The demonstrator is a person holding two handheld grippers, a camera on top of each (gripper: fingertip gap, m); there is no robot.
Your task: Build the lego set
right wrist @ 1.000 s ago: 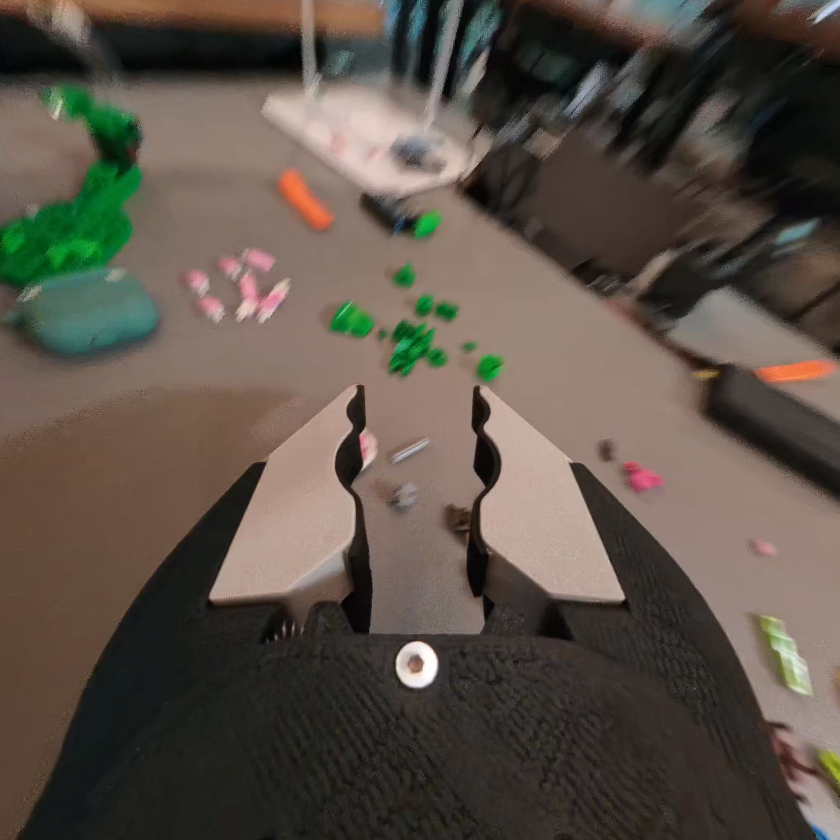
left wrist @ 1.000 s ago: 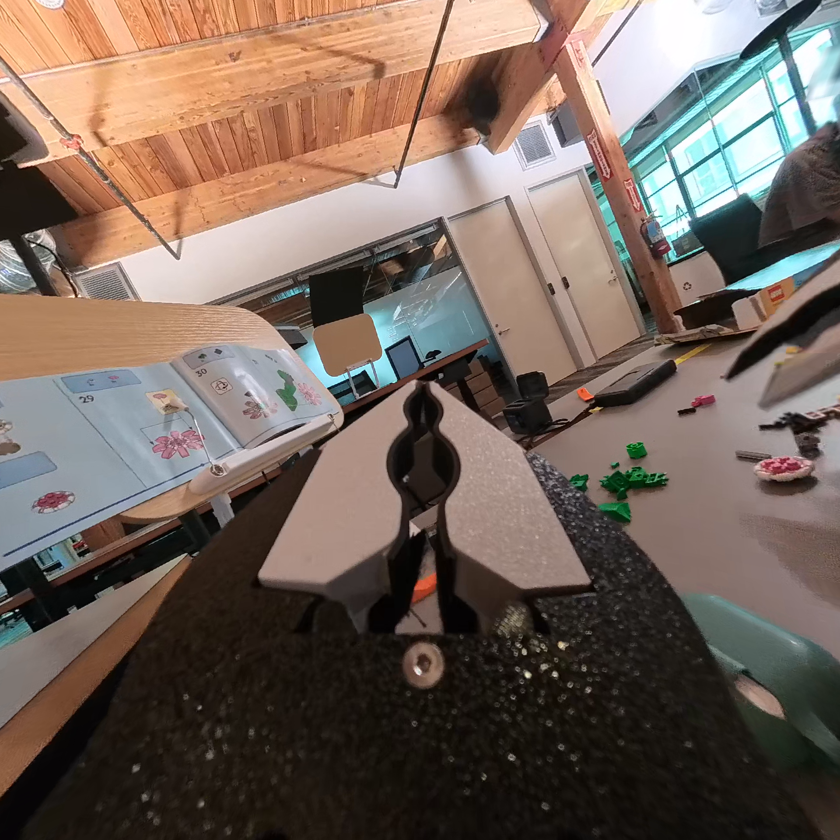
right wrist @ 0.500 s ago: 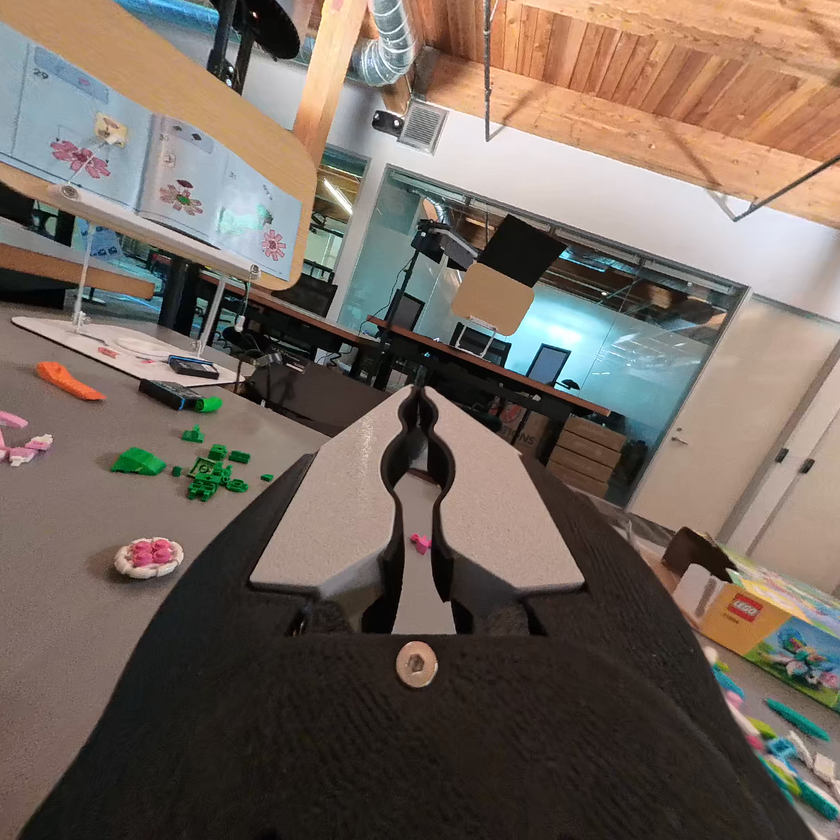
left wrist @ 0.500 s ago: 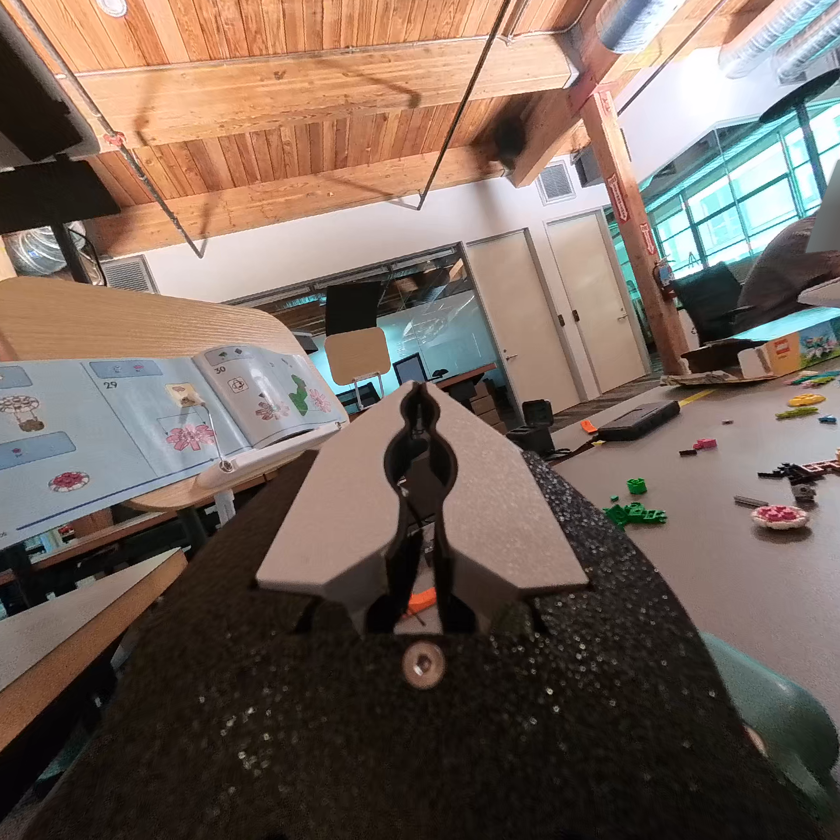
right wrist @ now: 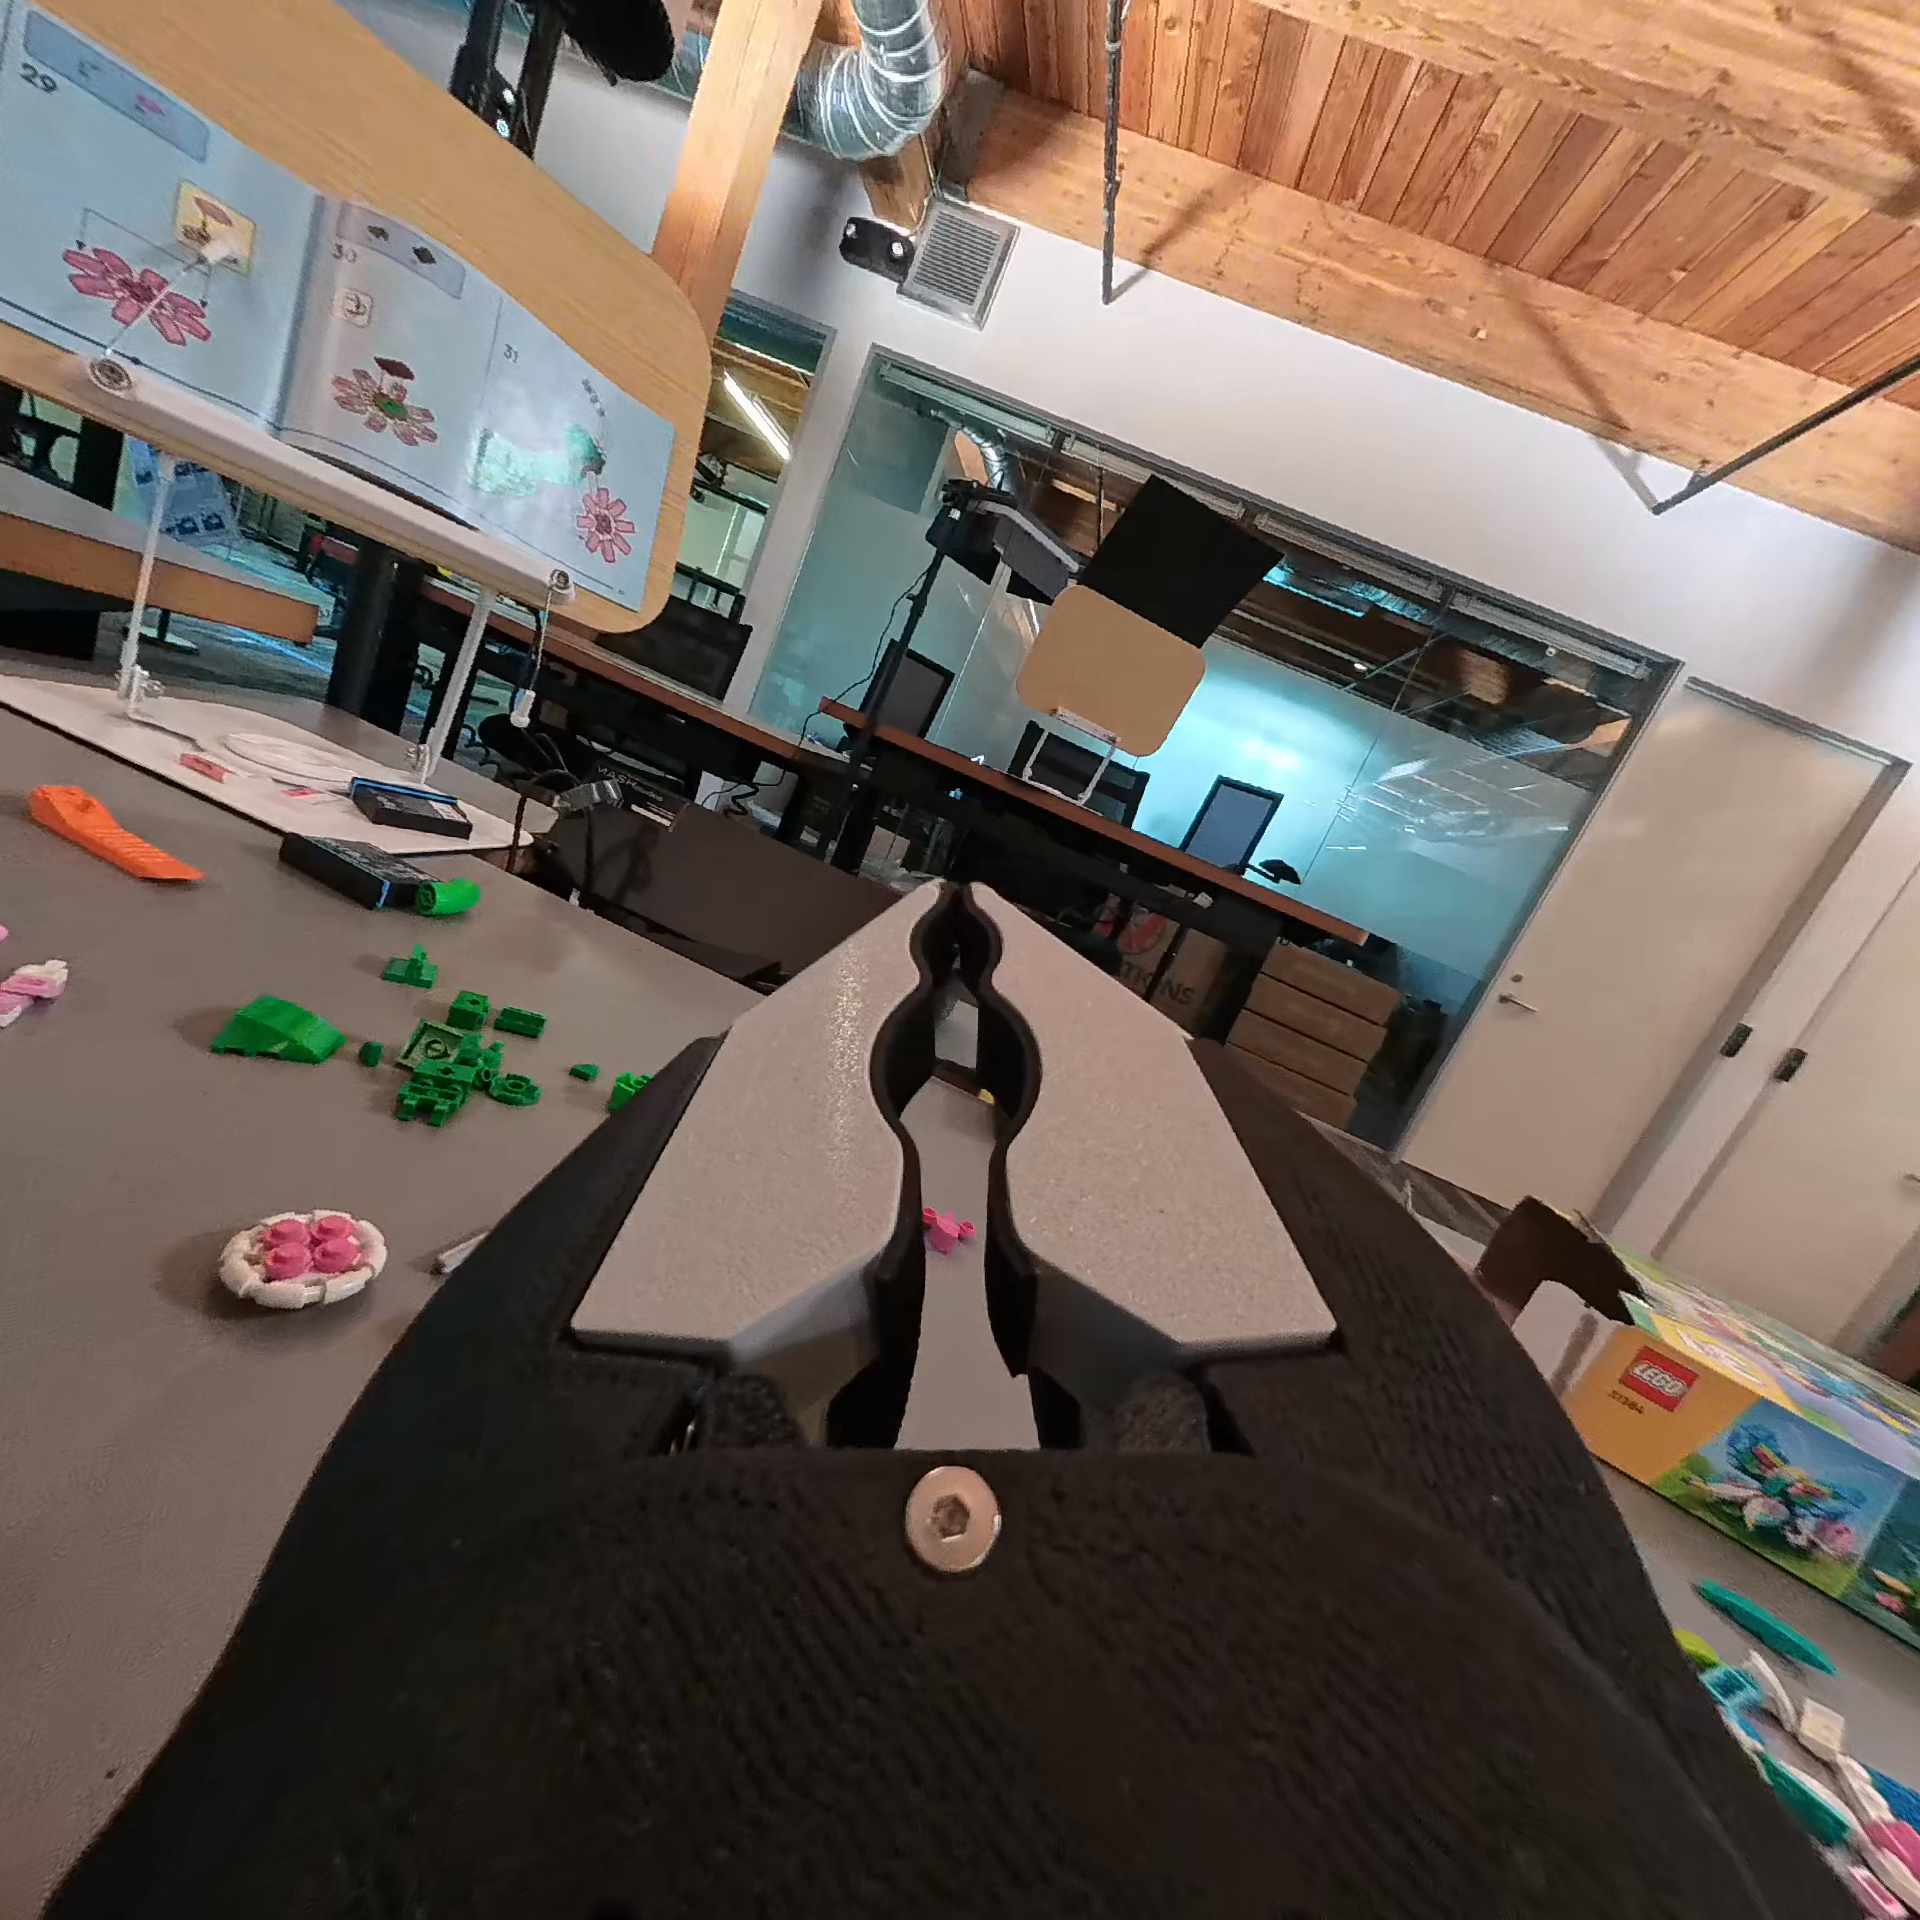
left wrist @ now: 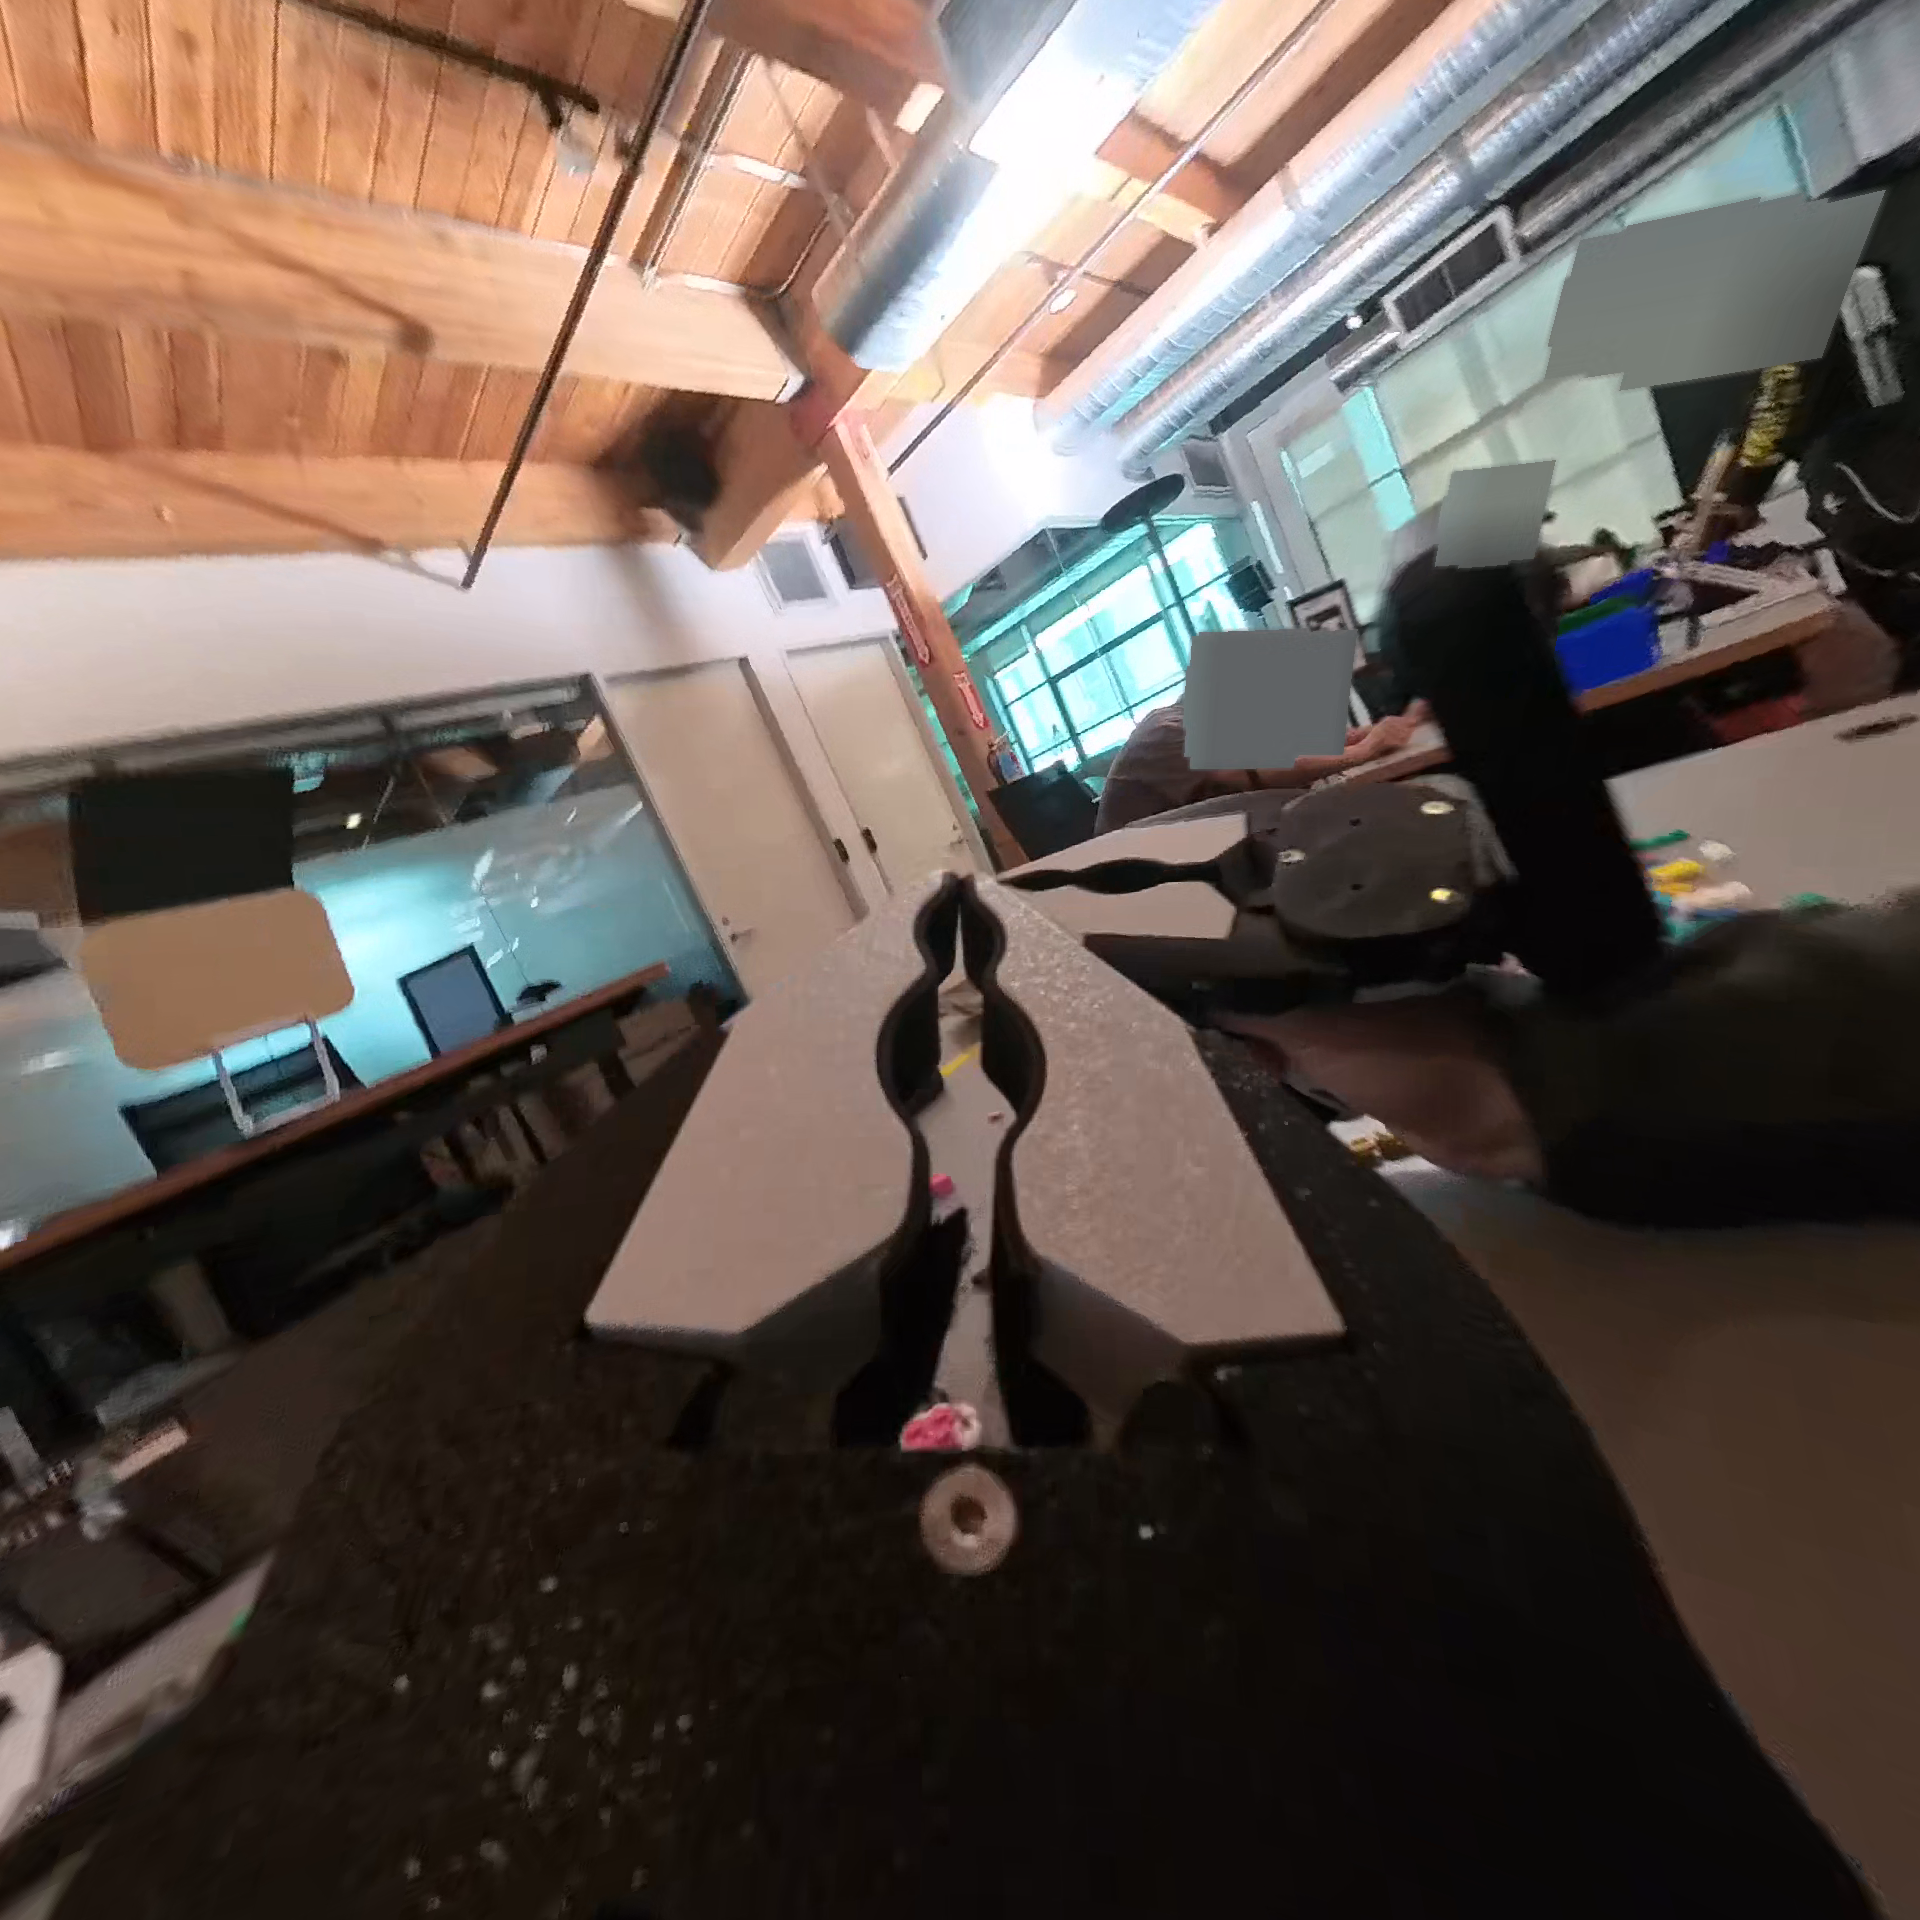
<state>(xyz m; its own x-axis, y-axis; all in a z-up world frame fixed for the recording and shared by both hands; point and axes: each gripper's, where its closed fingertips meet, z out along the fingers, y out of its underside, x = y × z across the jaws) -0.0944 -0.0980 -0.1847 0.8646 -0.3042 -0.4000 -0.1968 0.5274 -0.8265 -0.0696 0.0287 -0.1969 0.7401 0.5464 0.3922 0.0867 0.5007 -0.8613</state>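
Low on the grey worktop [right wrist: 156,1455], left of the right tongs [right wrist: 958,906], lies the round pink-and-white flower piece [right wrist: 302,1255], nearer them than the left tongs [left wrist: 962,902]; both tongs are closed, empty, raised.

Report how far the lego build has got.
Done: a round white disc with pink studs sits assembled on the table. In hand: nothing; the left gripper and right gripper are shut, apparently empty. Left: loose green pieces and a pink piece lie unattached.
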